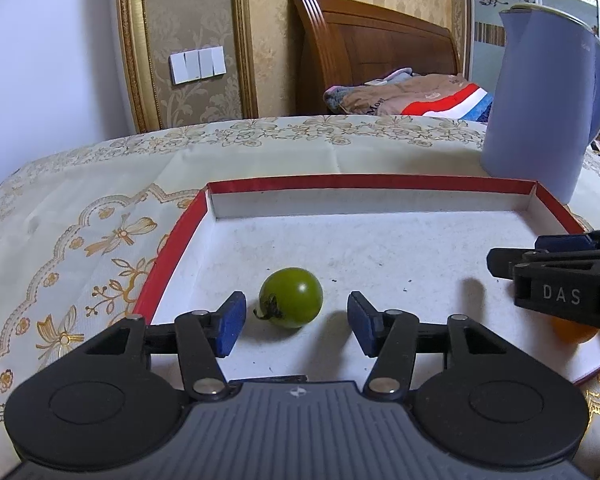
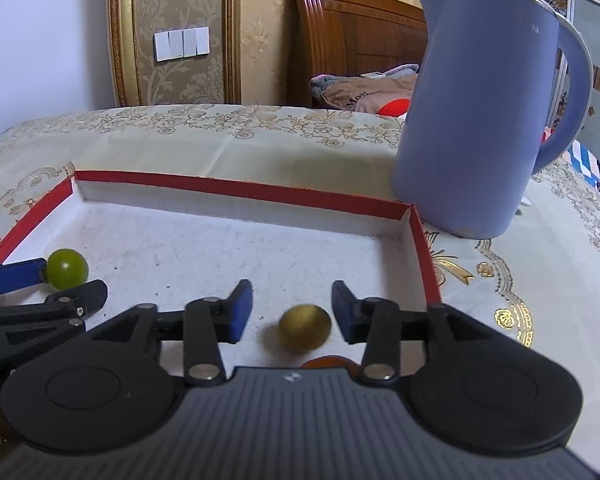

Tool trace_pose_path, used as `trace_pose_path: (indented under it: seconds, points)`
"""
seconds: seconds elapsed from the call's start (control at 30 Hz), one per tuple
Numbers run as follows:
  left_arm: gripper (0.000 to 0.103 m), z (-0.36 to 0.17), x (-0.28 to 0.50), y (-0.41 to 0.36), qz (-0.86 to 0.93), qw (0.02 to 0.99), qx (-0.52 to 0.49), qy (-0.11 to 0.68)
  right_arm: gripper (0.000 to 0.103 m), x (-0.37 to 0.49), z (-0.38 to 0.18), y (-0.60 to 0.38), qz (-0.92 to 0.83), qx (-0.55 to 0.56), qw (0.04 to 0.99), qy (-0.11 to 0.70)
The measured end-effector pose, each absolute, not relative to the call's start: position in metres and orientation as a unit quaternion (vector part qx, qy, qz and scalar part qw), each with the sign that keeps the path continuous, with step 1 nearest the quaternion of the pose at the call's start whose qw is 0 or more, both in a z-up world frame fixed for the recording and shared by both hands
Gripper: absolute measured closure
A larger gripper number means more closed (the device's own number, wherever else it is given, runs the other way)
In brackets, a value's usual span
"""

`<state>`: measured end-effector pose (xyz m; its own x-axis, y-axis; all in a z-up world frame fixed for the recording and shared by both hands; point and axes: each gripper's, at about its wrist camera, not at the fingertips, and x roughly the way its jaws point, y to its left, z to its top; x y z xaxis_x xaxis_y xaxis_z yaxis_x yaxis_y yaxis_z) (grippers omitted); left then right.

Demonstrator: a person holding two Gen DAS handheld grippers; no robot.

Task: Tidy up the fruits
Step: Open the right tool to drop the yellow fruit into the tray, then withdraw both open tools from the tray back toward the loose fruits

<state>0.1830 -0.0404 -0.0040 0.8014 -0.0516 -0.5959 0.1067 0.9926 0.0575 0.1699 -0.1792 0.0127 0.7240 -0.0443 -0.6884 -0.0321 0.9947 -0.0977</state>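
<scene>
A green tomato with a dark stem lies on the white floor of a red-rimmed box lid. My left gripper is open, its blue pads on either side of the tomato and apart from it. In the right wrist view the same tomato sits at the far left by a left pad. My right gripper is open around a blurred yellow-green fruit, which is not gripped. An orange fruit peeks out just below it; it also shows in the left wrist view under the right gripper.
A tall blue kettle stands on the patterned tablecloth just behind the box's far right corner. A wooden bed headboard and bedding lie beyond the table.
</scene>
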Motion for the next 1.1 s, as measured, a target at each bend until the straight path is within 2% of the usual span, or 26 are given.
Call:
trace_pose_path:
  seconds: [0.07,0.13,0.3,0.33,0.47,0.6,1.1]
  points:
    - [0.048,-0.005,0.182,-0.041,-0.041,0.948,0.048,0.311,0.052,0.169,0.014,-0.179,-0.003,-0.051,0.928,0.368]
    - [0.048,-0.004,0.181,-0.041,-0.042,0.949,0.046,0.309,0.043,0.167,0.015,-0.18,-0.005,-0.05,0.931,0.362]
    - [0.047,0.001,0.176,-0.036,-0.041,0.954,0.035,0.293,0.037,0.162,0.018,-0.181,-0.005,-0.047,0.935,0.351]
    - [0.047,0.002,0.174,-0.036,-0.039,0.955,0.035,0.29,0.032,0.161,0.019,-0.182,-0.006,-0.045,0.936,0.348]
    - [0.032,0.005,0.169,-0.034,-0.035,0.959,0.032,0.279,0.023,0.157,0.022,-0.182,-0.011,-0.044,0.941,0.336]
    - [0.032,0.007,0.163,-0.035,-0.035,0.963,0.044,0.264,0.016,0.153,0.025,-0.184,-0.012,-0.043,0.944,0.328]
    - [0.031,0.016,0.123,-0.013,-0.028,0.972,0.015,0.233,0.01,0.123,0.034,-0.198,-0.013,-0.007,0.953,0.304]
